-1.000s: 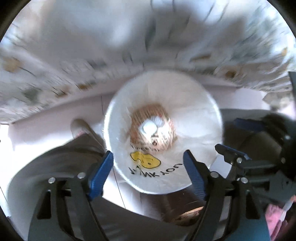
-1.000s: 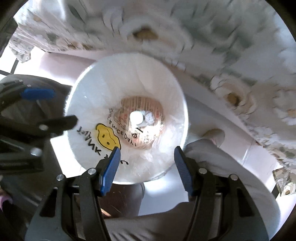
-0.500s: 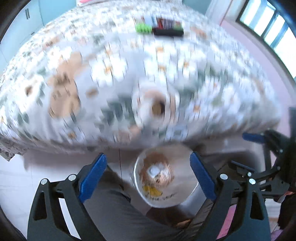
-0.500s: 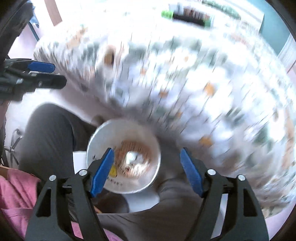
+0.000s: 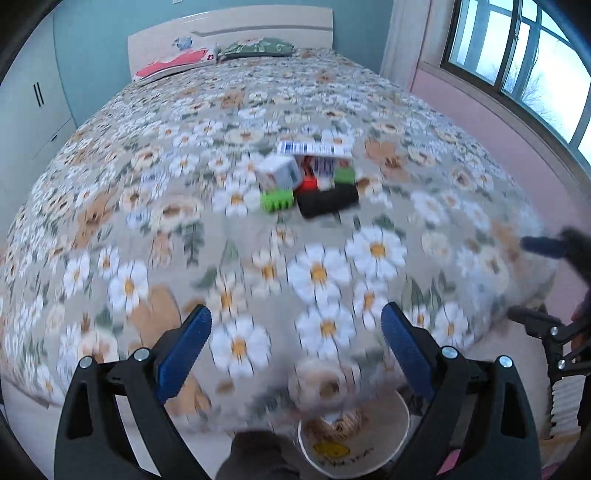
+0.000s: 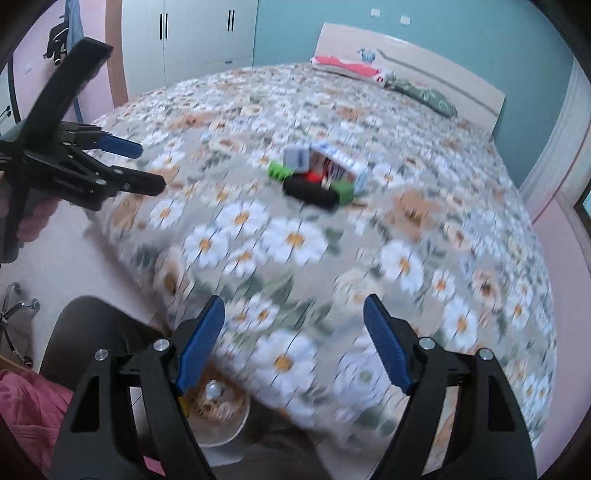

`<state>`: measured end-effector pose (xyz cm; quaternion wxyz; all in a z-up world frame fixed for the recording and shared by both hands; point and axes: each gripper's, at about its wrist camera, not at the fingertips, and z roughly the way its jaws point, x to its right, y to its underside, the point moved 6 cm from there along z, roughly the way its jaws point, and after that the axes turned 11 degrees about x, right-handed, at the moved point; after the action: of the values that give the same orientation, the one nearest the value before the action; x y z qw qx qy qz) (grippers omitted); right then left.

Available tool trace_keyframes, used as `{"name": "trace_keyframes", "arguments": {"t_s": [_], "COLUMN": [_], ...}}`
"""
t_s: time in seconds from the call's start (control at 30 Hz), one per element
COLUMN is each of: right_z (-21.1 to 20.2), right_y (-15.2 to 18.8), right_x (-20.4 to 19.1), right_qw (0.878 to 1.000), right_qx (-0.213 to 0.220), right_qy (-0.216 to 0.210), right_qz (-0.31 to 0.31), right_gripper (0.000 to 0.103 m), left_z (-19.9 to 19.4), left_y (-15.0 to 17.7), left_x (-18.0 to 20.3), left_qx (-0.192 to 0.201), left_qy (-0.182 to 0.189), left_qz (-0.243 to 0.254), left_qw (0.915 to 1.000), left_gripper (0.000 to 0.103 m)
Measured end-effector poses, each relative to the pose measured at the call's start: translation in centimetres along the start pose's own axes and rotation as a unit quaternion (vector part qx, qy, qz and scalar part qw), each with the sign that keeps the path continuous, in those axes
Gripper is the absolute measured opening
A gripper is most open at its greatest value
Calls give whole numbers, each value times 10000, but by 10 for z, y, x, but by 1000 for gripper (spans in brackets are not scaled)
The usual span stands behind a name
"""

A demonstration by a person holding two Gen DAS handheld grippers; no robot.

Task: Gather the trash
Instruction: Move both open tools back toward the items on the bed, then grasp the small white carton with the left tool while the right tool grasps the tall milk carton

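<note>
Our left tongs (image 5: 295, 343) are spread and empty; our right tongs (image 6: 293, 341) are opening, nothing between them. The trash pile (image 5: 310, 181) lies on the bed (image 5: 147, 206), well ahead of both. We should take one piece at a time. Its labels blur; the bin (image 5: 354, 454) beneath us shows unreadable lettering.

Bed (image 5: 147, 206) fills most of the frame, spread printed with white daisies. Pale headboard (image 5: 258, 22) at top centre; green leaf-print pillow (image 5: 258, 48) and red-and-white pillow (image 5: 170, 62) below it. Window (image 5: 524, 62) upper right, pink wall beneath. White wardrobe (image 6: 199, 37) upper left of right view, teal wall beside.
</note>
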<state>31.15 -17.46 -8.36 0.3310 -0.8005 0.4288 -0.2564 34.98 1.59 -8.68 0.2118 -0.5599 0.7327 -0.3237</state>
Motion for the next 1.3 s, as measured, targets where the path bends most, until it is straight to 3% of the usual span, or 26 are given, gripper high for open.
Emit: {"name": "trace_keyframes", "arguments": {"t_s": [0.3,0.5,0.67,1.0,1.23,1.3], "right_z": [44,96,150,263,305,312], "right_y": [-63,-92,-112,-110,-106,-106], "right_x": [35,60,78,80,84,85], "right_qw": [9990,9992,9988,9930,9891,9883], "right_qx": [182,21,-91,-562,-712,-734], "right_qy": [22,-105,-366,-737,-1106,-1182], "right_qz": [-415,-381,-317,-727,-660,-630], "right_gripper": [77,77,77,77,76,72], "left_z": [59,105,141,213,240,243], "left_y": [-55,-73,-86,-97,-98,-100], "left_x": [-35,-52,-51,-50,-46,-45], "left_qx": [25,-116,-154,-231,-200,-123], "left_qy": [293,612,942,1551,2144,2269], "left_qz": [57,-5,264,650,694,641], "left_qw": [9996,9981,9951,9855,9741,9717], "left_gripper": [95,95,95,95,95,95]}}
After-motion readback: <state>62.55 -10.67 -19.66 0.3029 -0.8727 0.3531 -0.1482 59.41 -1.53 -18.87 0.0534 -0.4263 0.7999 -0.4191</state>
